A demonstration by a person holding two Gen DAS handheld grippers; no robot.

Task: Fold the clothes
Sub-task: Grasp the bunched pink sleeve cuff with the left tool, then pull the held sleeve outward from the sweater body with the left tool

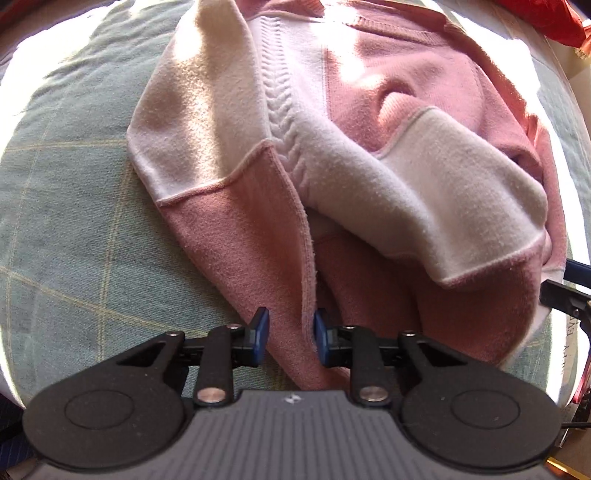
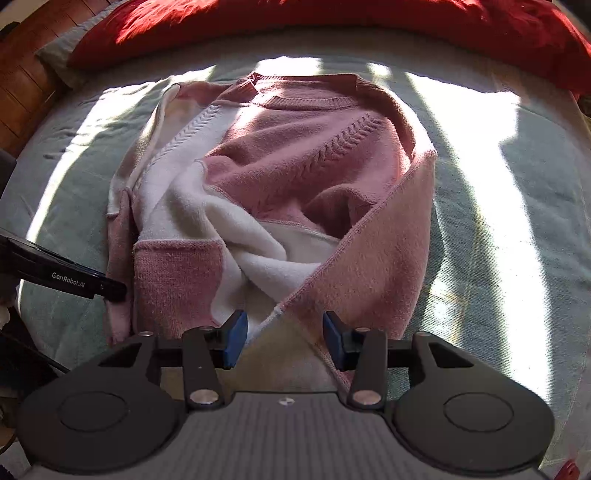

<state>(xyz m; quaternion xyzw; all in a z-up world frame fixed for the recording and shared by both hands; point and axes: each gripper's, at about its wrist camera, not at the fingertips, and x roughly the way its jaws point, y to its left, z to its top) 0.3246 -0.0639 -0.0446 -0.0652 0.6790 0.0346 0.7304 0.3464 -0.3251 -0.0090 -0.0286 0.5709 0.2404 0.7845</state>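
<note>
A pink and white knit sweater (image 2: 303, 158) lies on the bed with both sleeves folded across its body. In the left wrist view the sweater (image 1: 369, 92) fills the frame. My left gripper (image 1: 291, 334) is open, its jaws on either side of a pink fabric edge (image 1: 258, 236) at the sweater's lower hem. My right gripper (image 2: 284, 338) is open, its jaws on either side of the pink sleeve (image 2: 373, 258) at the sweater's near edge. The left gripper also shows in the right wrist view (image 2: 66, 275) at the sweater's left side.
The sweater rests on a pale green checked bedsheet (image 1: 66, 221), lit by strips of sunlight (image 2: 480, 206). A red pillow or blanket (image 2: 332, 29) lies along the far edge. A wooden headboard (image 2: 22, 74) shows at the far left. The right gripper's body (image 1: 569, 295) shows at the right edge.
</note>
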